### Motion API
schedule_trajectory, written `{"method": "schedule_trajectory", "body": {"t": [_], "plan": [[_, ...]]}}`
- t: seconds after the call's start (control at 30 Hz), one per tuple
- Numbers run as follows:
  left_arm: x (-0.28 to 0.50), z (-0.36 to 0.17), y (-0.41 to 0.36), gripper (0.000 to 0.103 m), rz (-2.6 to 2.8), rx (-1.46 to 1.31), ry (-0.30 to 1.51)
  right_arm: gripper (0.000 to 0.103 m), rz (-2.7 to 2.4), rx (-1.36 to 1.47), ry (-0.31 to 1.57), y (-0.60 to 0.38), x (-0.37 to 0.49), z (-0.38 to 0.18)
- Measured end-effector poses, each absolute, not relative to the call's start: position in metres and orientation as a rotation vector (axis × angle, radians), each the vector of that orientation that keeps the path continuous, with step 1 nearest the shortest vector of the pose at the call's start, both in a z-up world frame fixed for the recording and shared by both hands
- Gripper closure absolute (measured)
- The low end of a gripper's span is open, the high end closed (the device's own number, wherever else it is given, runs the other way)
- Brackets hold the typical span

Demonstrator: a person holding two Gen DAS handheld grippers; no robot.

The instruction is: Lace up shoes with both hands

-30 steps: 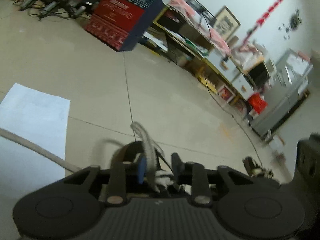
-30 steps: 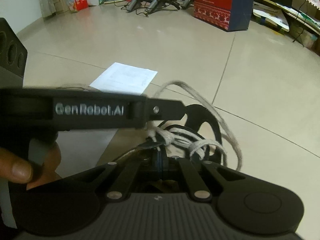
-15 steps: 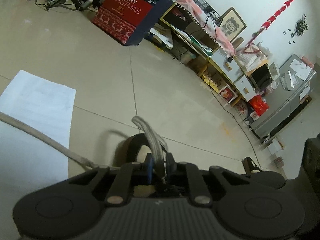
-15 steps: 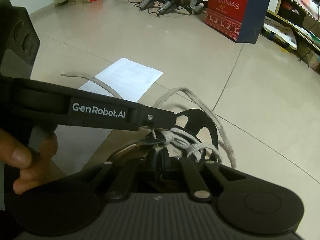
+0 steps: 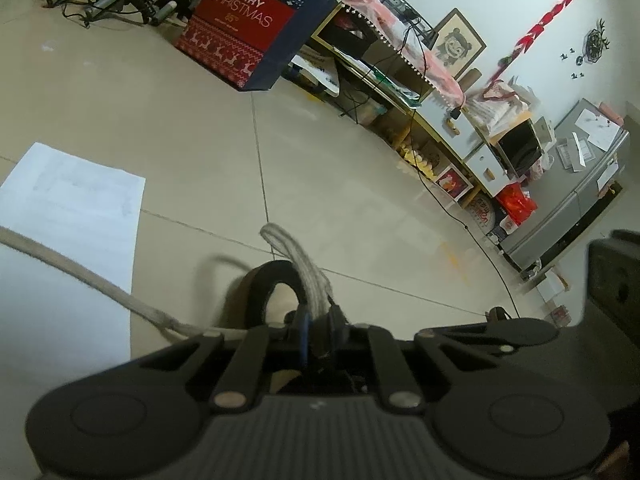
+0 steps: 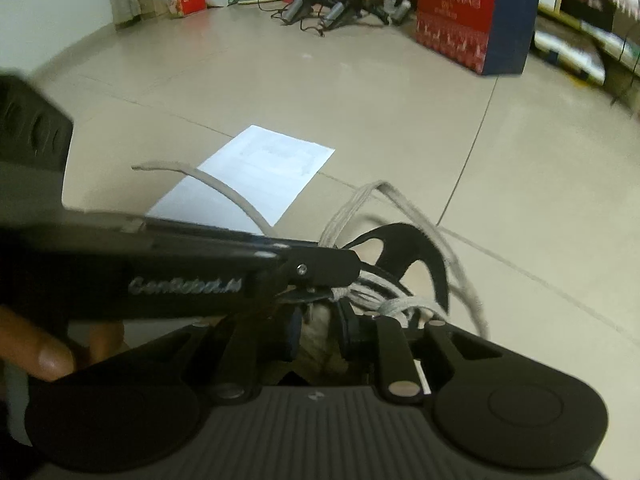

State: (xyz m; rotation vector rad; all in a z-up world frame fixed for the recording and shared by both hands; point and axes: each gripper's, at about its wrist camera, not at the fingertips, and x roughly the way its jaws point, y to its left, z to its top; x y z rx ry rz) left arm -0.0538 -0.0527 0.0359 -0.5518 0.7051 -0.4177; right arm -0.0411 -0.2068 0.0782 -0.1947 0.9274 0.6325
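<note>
The shoe point(image 6: 404, 256), with its black heel loop raised, is located on the tiled floor directly under both tools, near a white sheet of paper point(image 6: 256, 172) lying to the left. In the left wrist view the left gripper point(image 5: 318, 334) is seen closing on a doubled loop of the grey lace point(image 5: 298, 262); the pads are pressed on the loop, which stands up between them. In the right wrist view the right gripper point(image 6: 316, 332) is seen opening, its pads parted above the tongue with no lace between them; the crossed lace strands lie just to its right.

The step in hand is judged to be a hand-over of tension to the left tool. For good execution, the loop should be kept clamped and steady while the right tool is freed. The right pads should be parted fully before being moved, so that no strand is snagged. The free lace end point(image 6: 172, 168), trailing far left across the paper, should be taken next without slackening the held loop.
</note>
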Motion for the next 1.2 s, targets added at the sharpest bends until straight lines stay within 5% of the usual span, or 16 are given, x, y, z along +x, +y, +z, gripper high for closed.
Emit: {"method": "schedule_trajectory", "body": {"t": [0.1,0.2,0.27,0.3,0.33,0.47,0.87,0.9,0.93,1.03,1.1,1.2], "plan": [[-0.055,0.036,-0.053,0.093,-0.420,-0.549,0.704,0.097,0.658,-0.118,0.970,-0.212,-0.034,0.076],[-0.052,0.038,-0.050,0.092,-0.429,-0.572,0.719,0.099,0.671,-0.088,0.986,-0.214,-0.033,0.076],[-0.051,0.042,-0.039,0.067,-0.429,-0.604,0.755,0.099,0.670,-0.083,0.988,-0.216,-0.034,0.077],[-0.054,0.048,-0.034,0.041,-0.425,-0.579,0.758,0.100,0.670,-0.079,0.992,-0.216,-0.034,0.077],[-0.057,0.054,-0.028,0.028,-0.421,-0.555,0.761,0.100,0.670,-0.079,0.994,-0.215,-0.034,0.077],[-0.069,0.076,-0.021,0.028,-0.498,-0.365,0.769,0.100,0.687,-0.033,1.009,-0.219,-0.029,0.075],[-0.083,0.079,-0.081,0.029,-0.727,0.226,0.821,0.100,0.740,0.004,1.071,-0.228,-0.016,0.076],[-0.083,0.074,-0.090,0.036,-0.698,0.266,0.823,0.100,0.736,-0.008,1.071,-0.226,-0.016,0.076],[-0.079,0.070,-0.093,0.061,-0.679,0.249,0.840,0.100,0.730,-0.022,1.072,-0.223,-0.017,0.076],[-0.065,0.062,-0.099,0.083,-0.605,0.165,0.910,0.100,0.710,-0.071,1.076,-0.222,-0.021,0.081],[-0.063,0.062,-0.099,0.094,-0.551,0.153,0.939,0.100,0.704,-0.099,1.064,-0.228,-0.030,0.091],[-0.060,0.056,-0.087,0.096,-0.469,0.026,0.993,0.100,0.700,-0.150,1.057,-0.246,-0.055,0.109]]}}
